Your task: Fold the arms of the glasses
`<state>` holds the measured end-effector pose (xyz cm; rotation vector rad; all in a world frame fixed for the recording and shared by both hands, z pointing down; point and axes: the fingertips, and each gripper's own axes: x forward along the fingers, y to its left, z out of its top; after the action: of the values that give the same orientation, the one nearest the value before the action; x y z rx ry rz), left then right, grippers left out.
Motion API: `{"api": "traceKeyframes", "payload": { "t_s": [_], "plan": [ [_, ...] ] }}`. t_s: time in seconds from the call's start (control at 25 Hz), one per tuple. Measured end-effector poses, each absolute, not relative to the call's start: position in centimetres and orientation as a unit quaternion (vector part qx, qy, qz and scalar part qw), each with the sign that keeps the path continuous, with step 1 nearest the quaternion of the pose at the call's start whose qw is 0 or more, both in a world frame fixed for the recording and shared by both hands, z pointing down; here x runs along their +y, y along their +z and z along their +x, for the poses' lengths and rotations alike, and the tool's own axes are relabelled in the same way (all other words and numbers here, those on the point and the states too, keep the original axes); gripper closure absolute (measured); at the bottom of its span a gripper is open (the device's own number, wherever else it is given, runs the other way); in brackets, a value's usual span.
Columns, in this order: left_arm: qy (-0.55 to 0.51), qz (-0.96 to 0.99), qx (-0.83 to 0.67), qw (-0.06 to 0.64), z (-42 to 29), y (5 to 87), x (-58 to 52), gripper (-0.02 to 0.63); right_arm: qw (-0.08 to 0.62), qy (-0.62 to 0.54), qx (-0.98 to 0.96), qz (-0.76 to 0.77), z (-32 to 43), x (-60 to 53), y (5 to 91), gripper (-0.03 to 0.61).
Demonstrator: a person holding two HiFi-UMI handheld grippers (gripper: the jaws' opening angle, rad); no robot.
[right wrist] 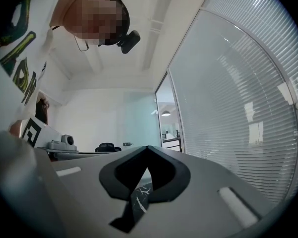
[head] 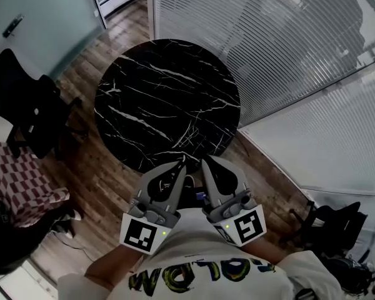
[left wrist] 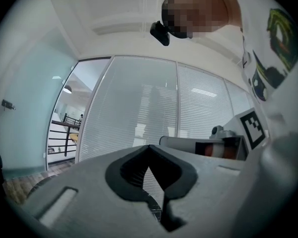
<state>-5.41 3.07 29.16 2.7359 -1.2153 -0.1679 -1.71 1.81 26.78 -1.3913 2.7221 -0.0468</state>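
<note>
Nearest: left hand-held gripper (head: 182, 163) and right hand-held gripper (head: 205, 162) side by side against person's white shirt (head: 194, 255), pointing level toward bench. Likely ready pose, reach not begun. Both clenched, tips meeting, nothing between jaws.

Beyond: round black marble bench (head: 169, 99), white veins.

Glasses: in no view, none seen on bench. Frame and arms cannot be described, nor whether arms are open or folded. Task judged not started.

Farther: wood floor (head: 106, 174), dark chair (head: 25, 111), blinds (head: 281, 55).
</note>
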Motion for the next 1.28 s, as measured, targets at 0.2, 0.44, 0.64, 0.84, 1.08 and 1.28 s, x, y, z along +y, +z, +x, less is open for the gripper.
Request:
{"api": "traceKeyframes", "payload": {
  "t_s": [0.2, 0.44, 0.64, 0.84, 1.08, 1.28],
  "plan": [
    [-0.051, 0.911, -0.403, 0.076, -2.4, 29.1, 2.6, 0.611, 0.047, -0.018, 0.89, -0.454, 0.6, 1.4, 26.5, 0.577],
    [-0.039, 0.907, -0.412, 0.08, -1.6, 29.8, 2.2, 0.611, 0.046, -0.02, 0.888, -0.457, 2.5, 0.9, 27.1, 0.577],
    [0.017, 0.904, -0.42, 0.071, -1.9, 32.3, 2.2, 0.609, 0.022, -0.018, 0.895, -0.445, 2.3, 0.8, 29.0, 0.577],
    [0.093, 0.911, -0.398, 0.055, -1.5, 37.2, 1.8, 0.566, -0.019, -0.023, 0.894, -0.447, 2.6, 0.1, 32.6, 0.577],
    [0.189, 0.906, -0.371, 0.079, -0.5, 46.7, 0.7, 0.552, -0.05, -0.059, 0.881, -0.467, 4.3, -1.1, 38.2, 0.577],
    [0.264, 0.89, -0.361, 0.084, 0.1, 54.9, -1.2, 0.548, -0.08, -0.067, 0.876, -0.471, 5.5, -2.2, 43.2, 0.577]
  ]
}}
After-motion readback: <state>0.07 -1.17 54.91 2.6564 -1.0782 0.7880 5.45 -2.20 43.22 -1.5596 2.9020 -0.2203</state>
